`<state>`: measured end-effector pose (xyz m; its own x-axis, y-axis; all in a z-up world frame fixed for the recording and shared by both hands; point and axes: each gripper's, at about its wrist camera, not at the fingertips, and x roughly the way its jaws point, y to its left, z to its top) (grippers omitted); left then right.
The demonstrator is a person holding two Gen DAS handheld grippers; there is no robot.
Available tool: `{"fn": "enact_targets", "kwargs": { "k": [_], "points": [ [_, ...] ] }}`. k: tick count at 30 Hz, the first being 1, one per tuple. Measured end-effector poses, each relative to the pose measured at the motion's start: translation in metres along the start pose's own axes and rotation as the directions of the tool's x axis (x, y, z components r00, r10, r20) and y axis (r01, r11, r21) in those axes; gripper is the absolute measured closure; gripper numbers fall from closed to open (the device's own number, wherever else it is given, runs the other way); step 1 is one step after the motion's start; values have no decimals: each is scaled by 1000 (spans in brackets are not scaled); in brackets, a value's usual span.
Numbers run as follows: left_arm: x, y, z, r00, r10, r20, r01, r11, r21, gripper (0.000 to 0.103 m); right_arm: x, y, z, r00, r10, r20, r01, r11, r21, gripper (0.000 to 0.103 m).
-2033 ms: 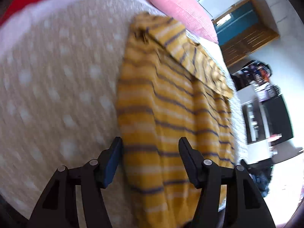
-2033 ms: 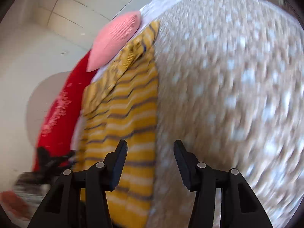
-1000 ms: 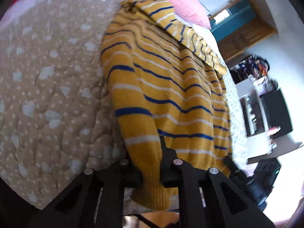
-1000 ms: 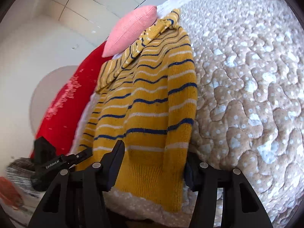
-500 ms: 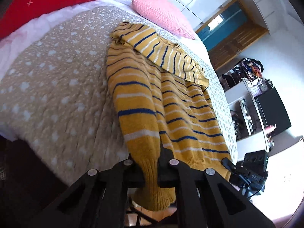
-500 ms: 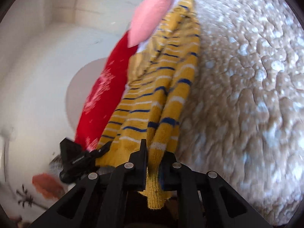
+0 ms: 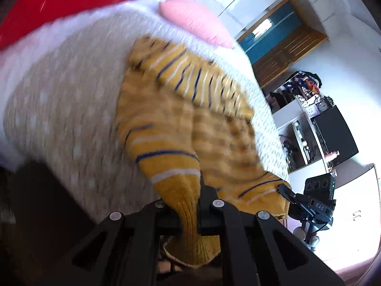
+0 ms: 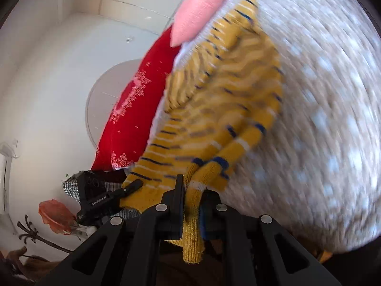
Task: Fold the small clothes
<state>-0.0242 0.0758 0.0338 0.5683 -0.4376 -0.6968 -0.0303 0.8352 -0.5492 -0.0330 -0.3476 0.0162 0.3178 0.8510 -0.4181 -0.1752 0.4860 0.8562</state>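
- Mustard-yellow knitted sweater with navy and white stripes [image 7: 188,124]: it lies lengthwise on the bed, its ribbed hem end raised off the near edge and caught at two corners.
- Left gripper [image 7: 198,205]: black, angled downward toward the bed; its jaws are clenched on the ribbed hem at one corner, and a tail of rib knit hangs below them.
- Right gripper [image 8: 193,197]: black, tilted slightly downward; its jaws have just been closing and are now pinched on the other hem corner, where the knit bunches into thick rolls just ahead of the jaws.
- In the left wrist view the right gripper [image 7: 307,202] appears at the far hem corner; in the right wrist view the left gripper [image 8: 104,197] appears likewise. The hem spans between the two.
- Sweater texture: chunky rib at the hem, finer striped knit on the body; a folded sleeve or collar part lies across its far end.
- Beige quilted bedspread with pale dots [image 7: 66,109]: puffy and stitched; heavily blurred in both views.
- Pink ribbed pillow [image 7: 197,21]: at the head of the bed, beyond the sweater.
- Red cushion with white speckled print [image 8: 135,109]: beside the pillow.
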Motion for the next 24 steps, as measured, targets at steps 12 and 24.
{"fn": "enact_targets", "kwargs": {
  "k": [12, 24],
  "points": [
    [92, -10, 194, 985, 159, 71, -156, 987, -46, 91, 87, 37, 210, 987, -101, 124, 105, 994, -22, 92],
    [187, 44, 258, 999, 6, -54, -18, 974, -225, 66, 150, -58, 291, 962, -247, 117, 211, 943, 256, 67]
  ]
}}
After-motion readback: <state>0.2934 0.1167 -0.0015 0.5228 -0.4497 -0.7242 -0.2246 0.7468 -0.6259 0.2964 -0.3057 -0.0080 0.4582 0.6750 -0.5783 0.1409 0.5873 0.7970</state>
